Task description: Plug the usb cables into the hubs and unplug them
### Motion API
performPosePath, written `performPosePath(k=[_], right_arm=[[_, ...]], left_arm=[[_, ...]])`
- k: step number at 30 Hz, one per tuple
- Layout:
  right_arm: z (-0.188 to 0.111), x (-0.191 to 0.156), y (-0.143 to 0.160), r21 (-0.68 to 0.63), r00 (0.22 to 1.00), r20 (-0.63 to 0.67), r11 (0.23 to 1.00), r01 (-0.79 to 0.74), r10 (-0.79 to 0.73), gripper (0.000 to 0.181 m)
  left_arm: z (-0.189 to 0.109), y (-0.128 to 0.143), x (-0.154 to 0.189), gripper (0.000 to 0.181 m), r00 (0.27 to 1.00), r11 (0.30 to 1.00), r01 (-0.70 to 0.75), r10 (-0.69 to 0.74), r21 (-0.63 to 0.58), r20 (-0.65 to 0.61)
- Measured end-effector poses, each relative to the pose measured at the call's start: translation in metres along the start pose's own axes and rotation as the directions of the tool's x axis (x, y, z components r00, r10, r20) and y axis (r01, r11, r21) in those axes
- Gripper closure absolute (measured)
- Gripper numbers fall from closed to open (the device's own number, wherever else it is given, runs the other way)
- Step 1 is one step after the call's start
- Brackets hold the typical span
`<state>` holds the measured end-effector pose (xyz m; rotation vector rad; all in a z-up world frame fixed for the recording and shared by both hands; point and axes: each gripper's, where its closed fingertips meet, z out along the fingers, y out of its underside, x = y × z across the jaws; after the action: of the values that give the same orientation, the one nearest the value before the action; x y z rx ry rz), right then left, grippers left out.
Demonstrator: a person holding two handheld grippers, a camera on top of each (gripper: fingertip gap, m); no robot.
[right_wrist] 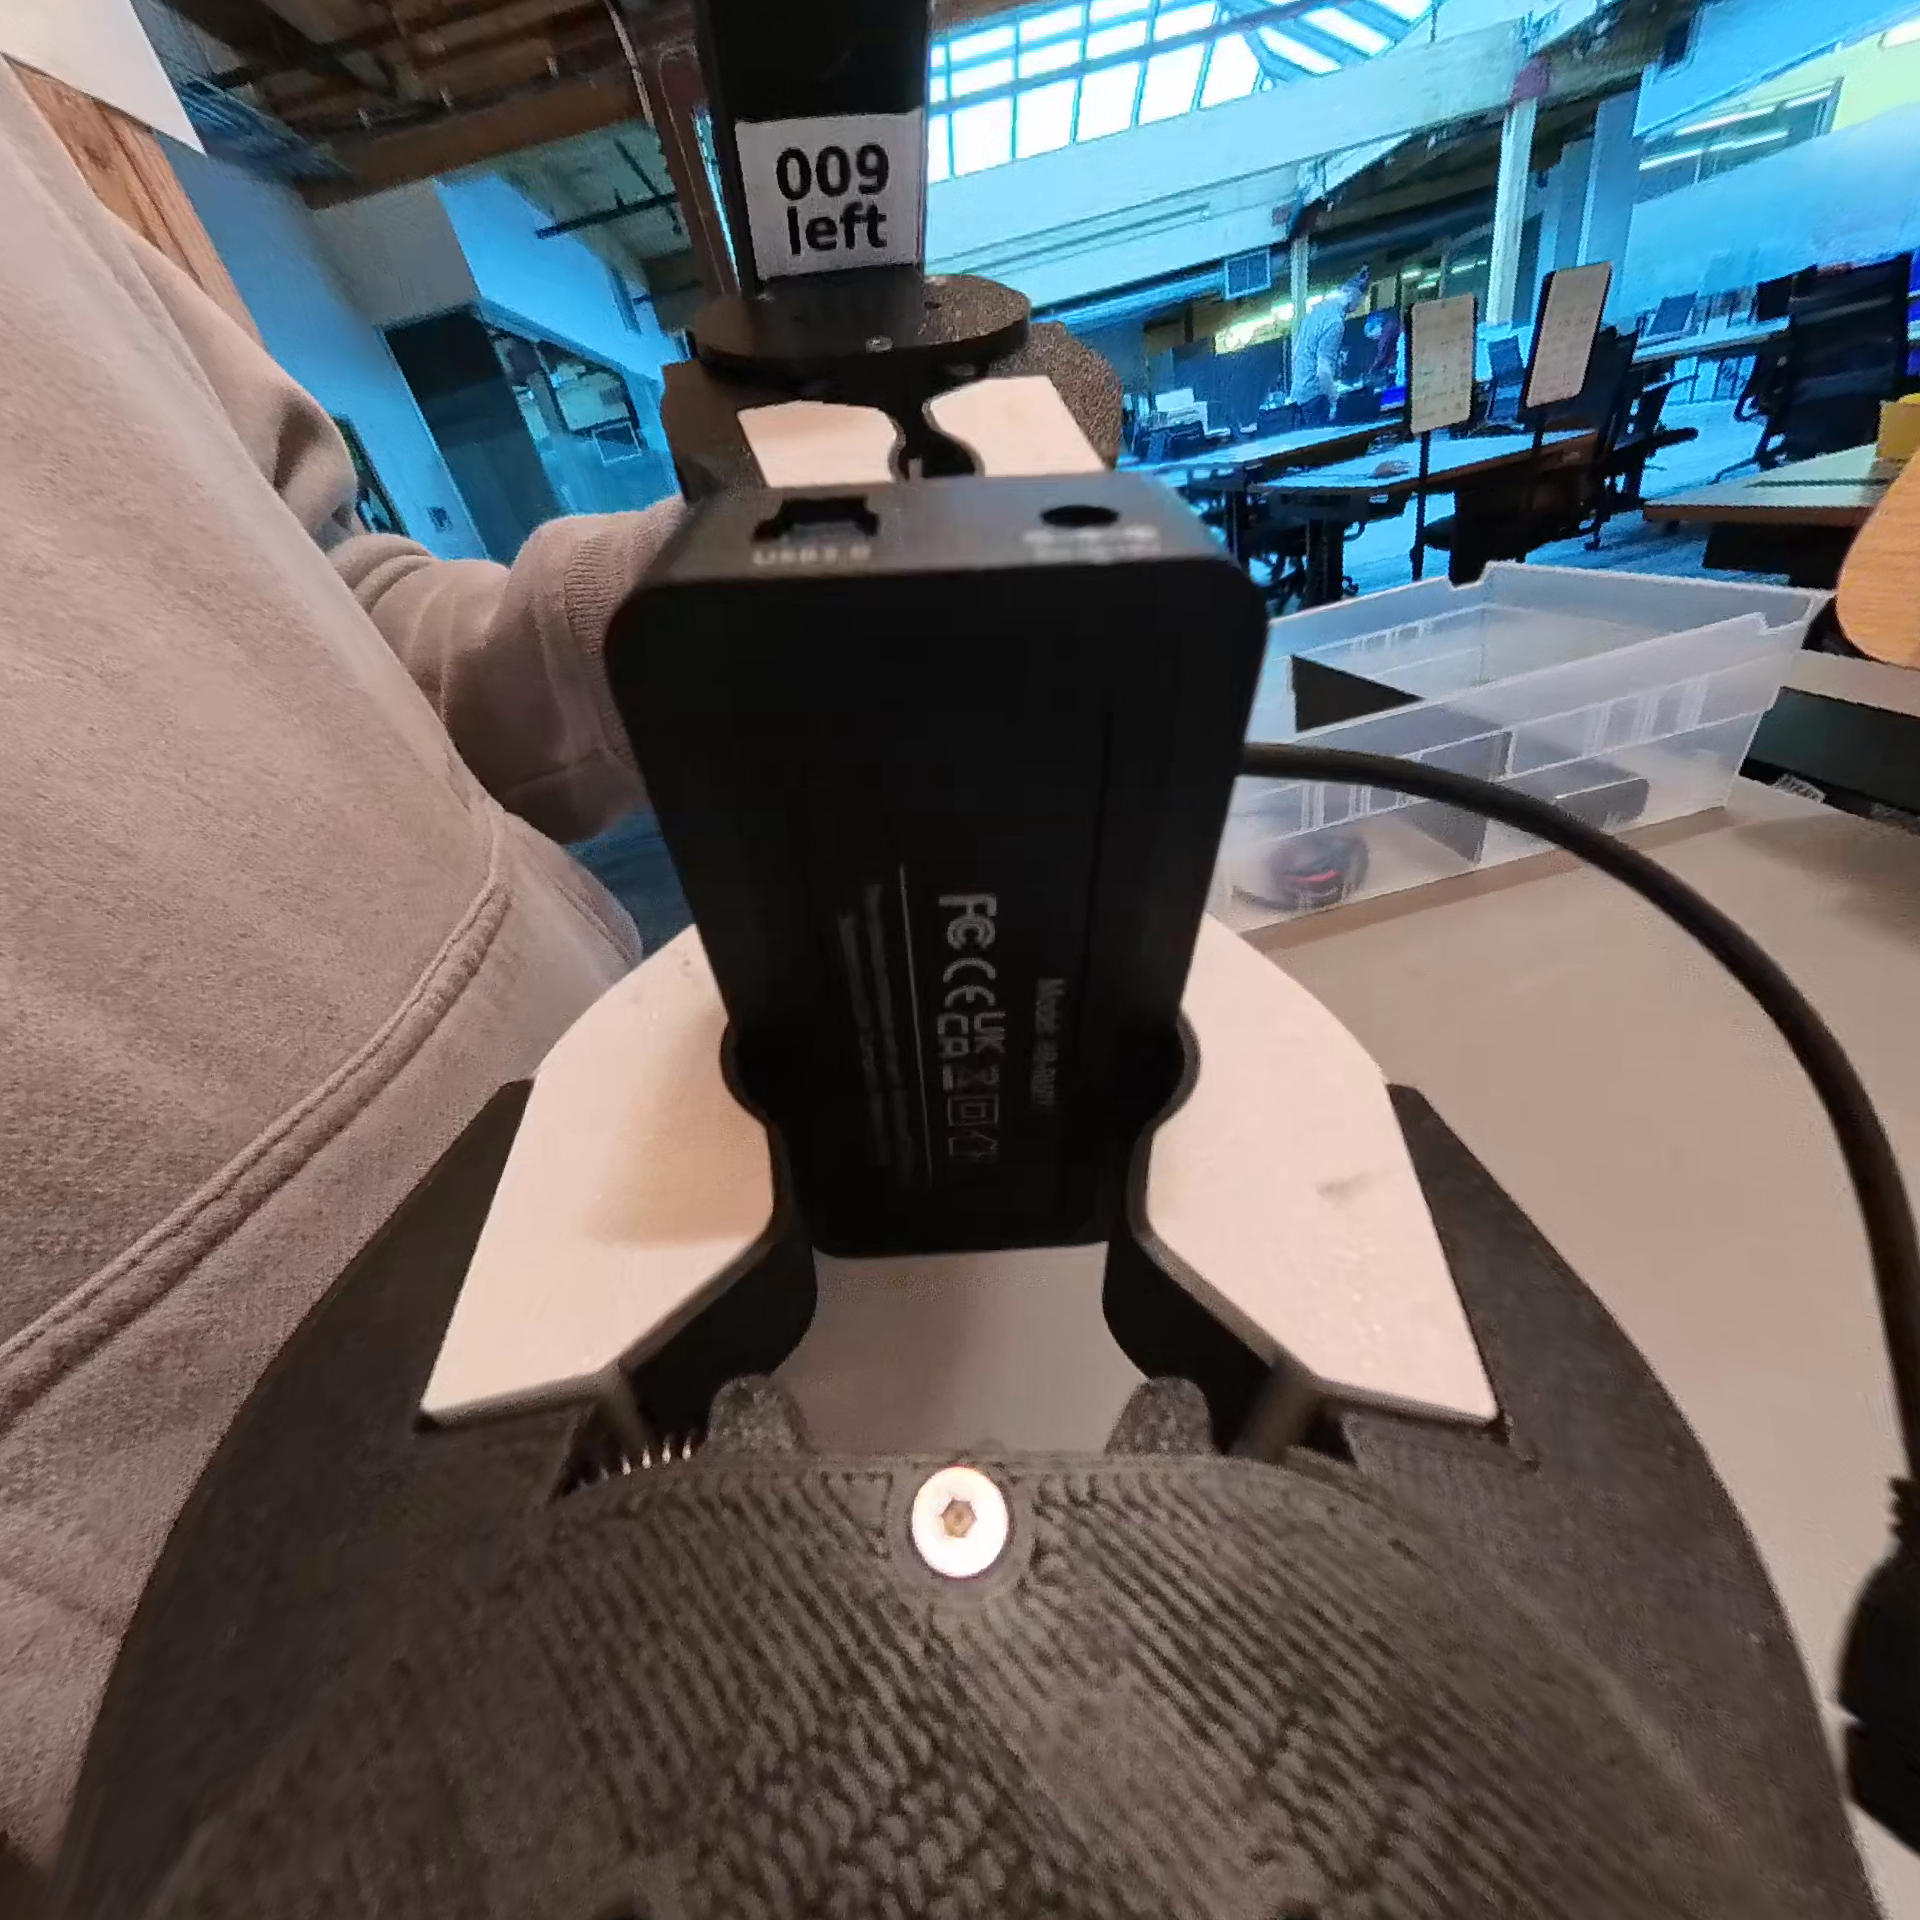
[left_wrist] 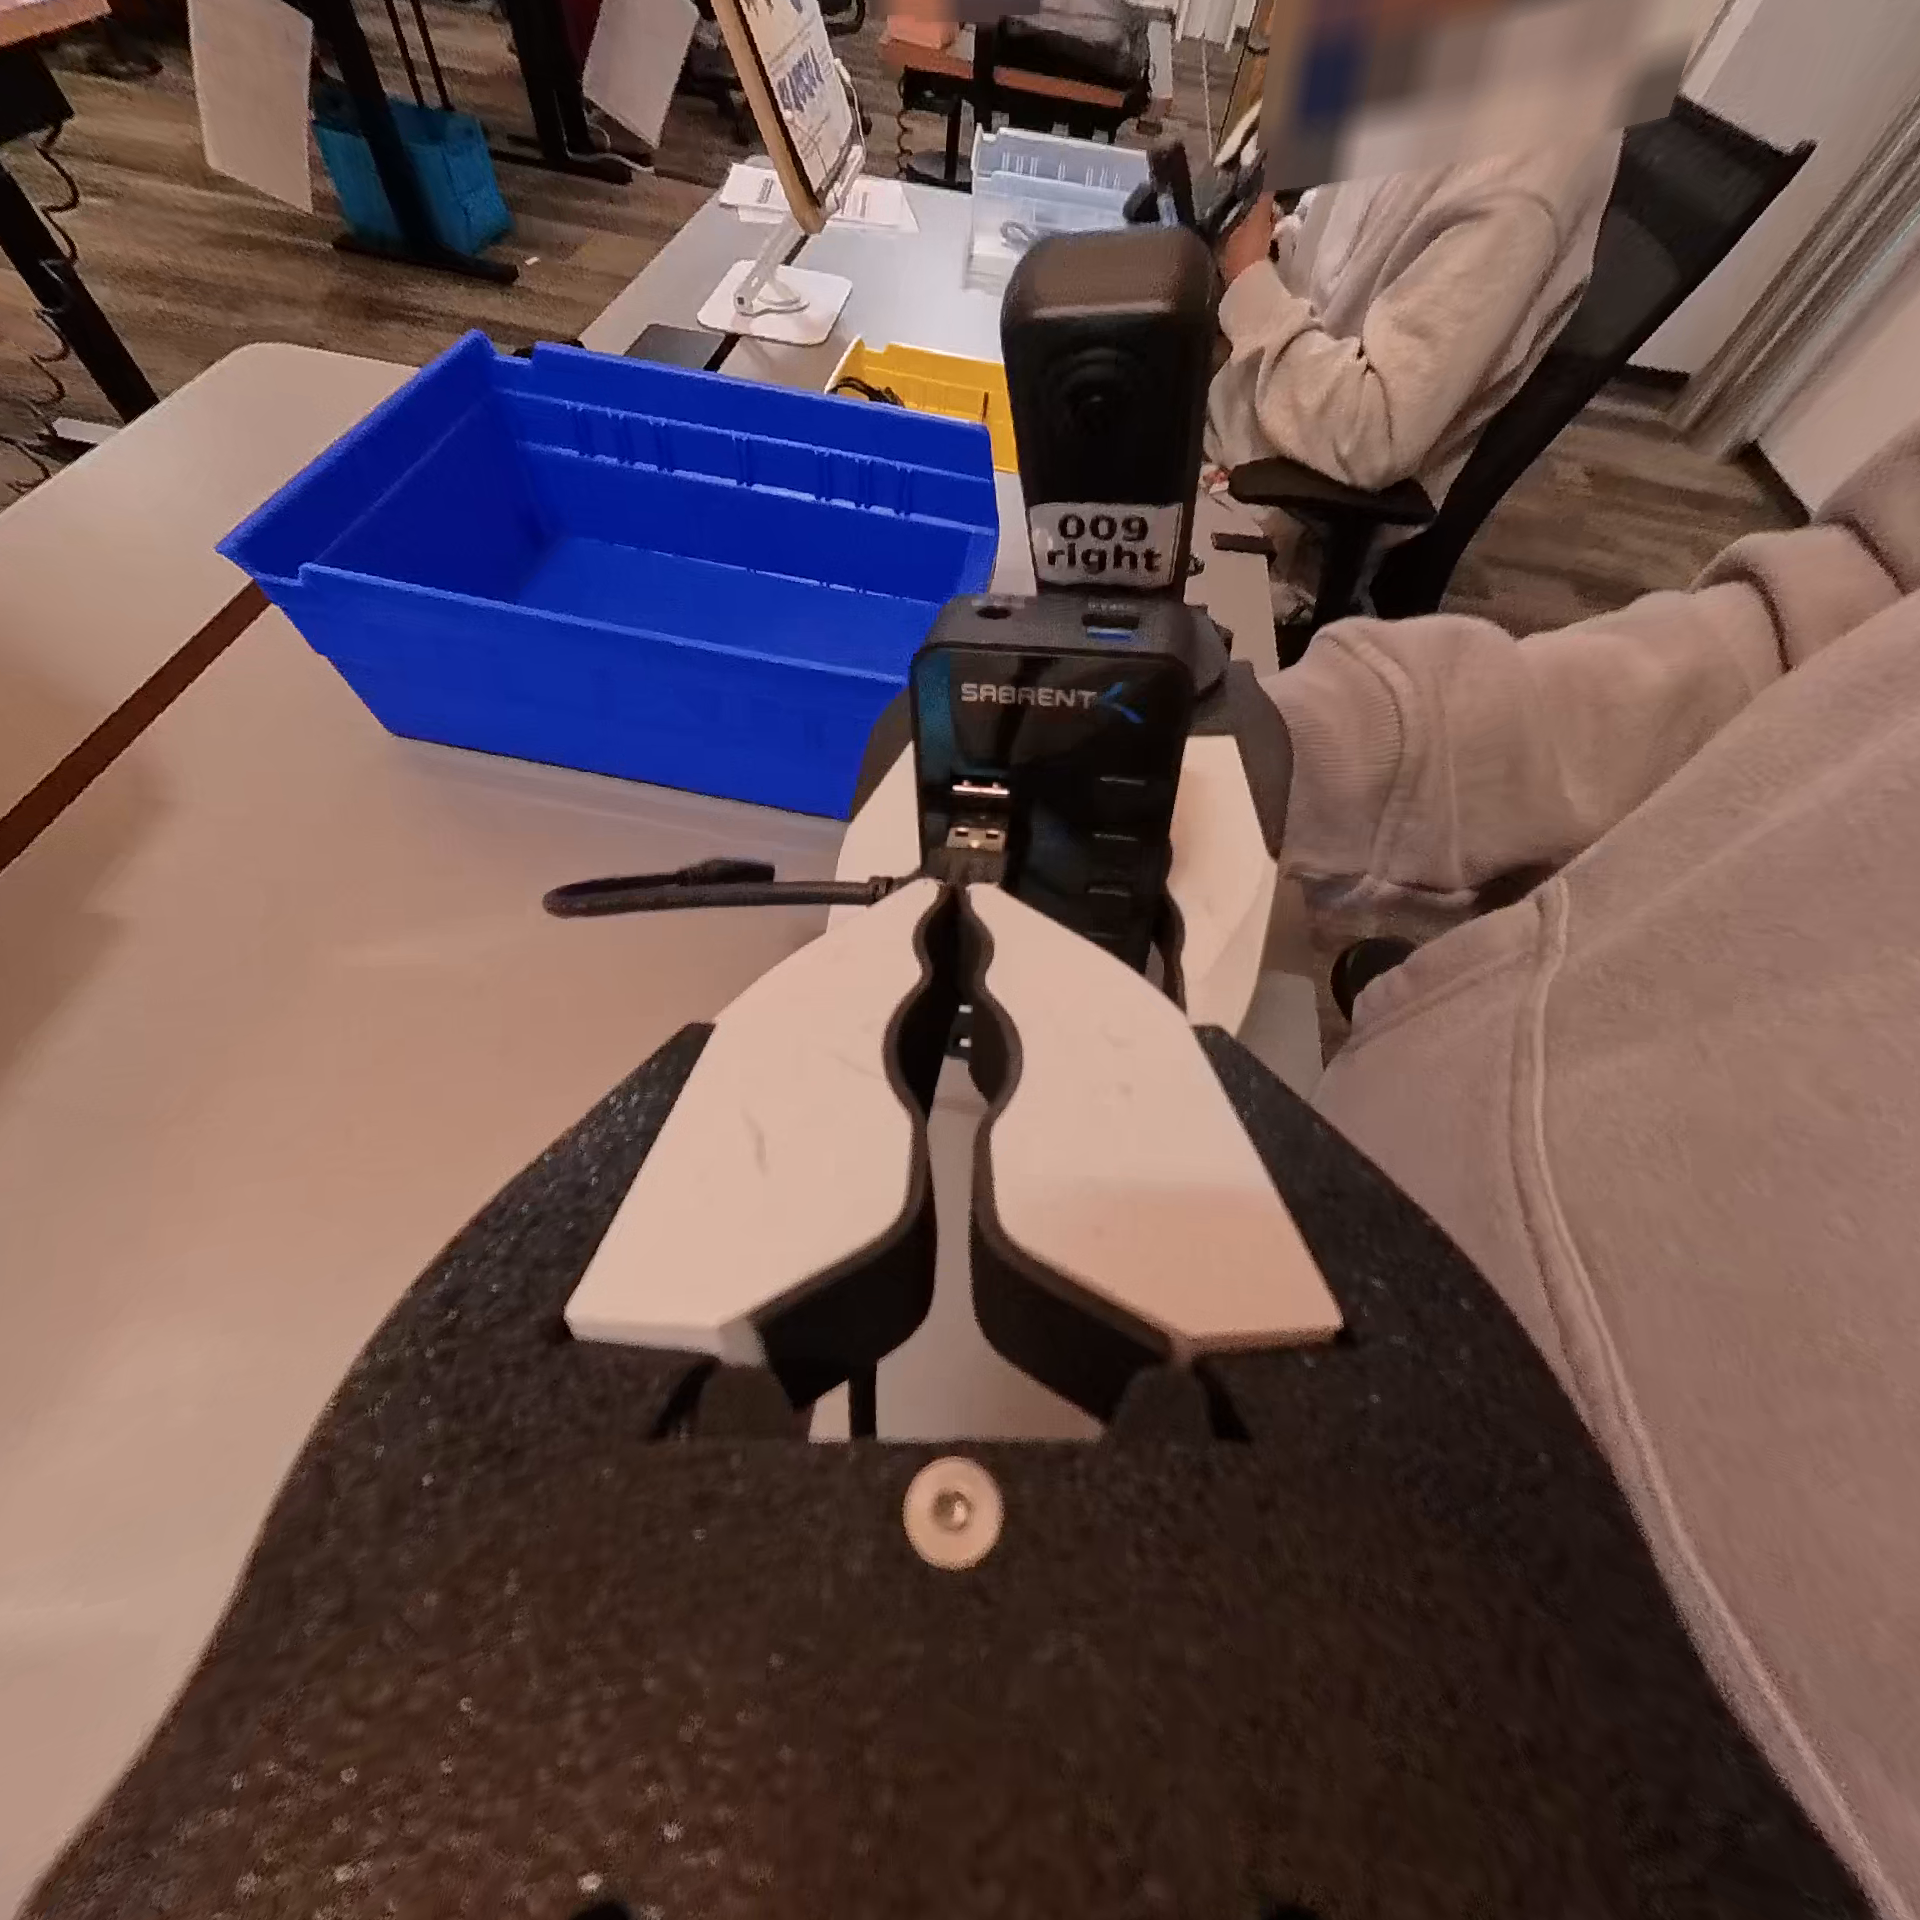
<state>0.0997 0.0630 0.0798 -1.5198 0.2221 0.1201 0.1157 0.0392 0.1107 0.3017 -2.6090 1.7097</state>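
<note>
My right gripper is shut on a black USB hub and holds it upright above the table. In the left wrist view the hub faces me between the right gripper's white fingers. My left gripper is shut on the black body of a USB plug. The plug's metal end meets a port in the hub's left column, with most of the metal still showing. Its black cable trails left and shows in the right wrist view. The left gripper shows behind the hub.
A blue bin stands on the grey table to the left, with a yellow bin behind it. A clear divided bin is right of the hub. A seated person is behind, and my grey sleeve is on the right.
</note>
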Motion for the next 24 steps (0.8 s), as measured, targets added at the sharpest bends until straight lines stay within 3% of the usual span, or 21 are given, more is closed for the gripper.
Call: performPosePath(k=[4,9,21,24], right_arm=[[0.002,0.0,-0.001,0.006,1.0,-0.007,1.0,-0.004,0.004,0.11],[0.004,0.002,0.005,-0.093,0.999,-0.021,0.995,0.024,-0.026,0.111],[0.006,0.003,0.016,-0.297,0.998,-0.001,0.953,0.066,-0.07,0.11],[0.006,0.007,0.011,-0.266,0.996,-0.018,0.961,0.076,-0.083,0.11]], left_arm=[[-0.001,-0.003,-0.001,0.181,1.0,1.0,0.012,-0.012,0.016,-0.007],[-0.001,-0.001,-0.002,0.181,0.998,0.997,0.065,-0.064,0.04,-0.01],[-0.008,0.007,-0.002,0.181,1.0,1.0,0.02,-0.021,-0.017,-0.012],[-0.011,0.005,-0.006,0.181,1.0,1.0,0.027,-0.027,0.011,-0.004]])
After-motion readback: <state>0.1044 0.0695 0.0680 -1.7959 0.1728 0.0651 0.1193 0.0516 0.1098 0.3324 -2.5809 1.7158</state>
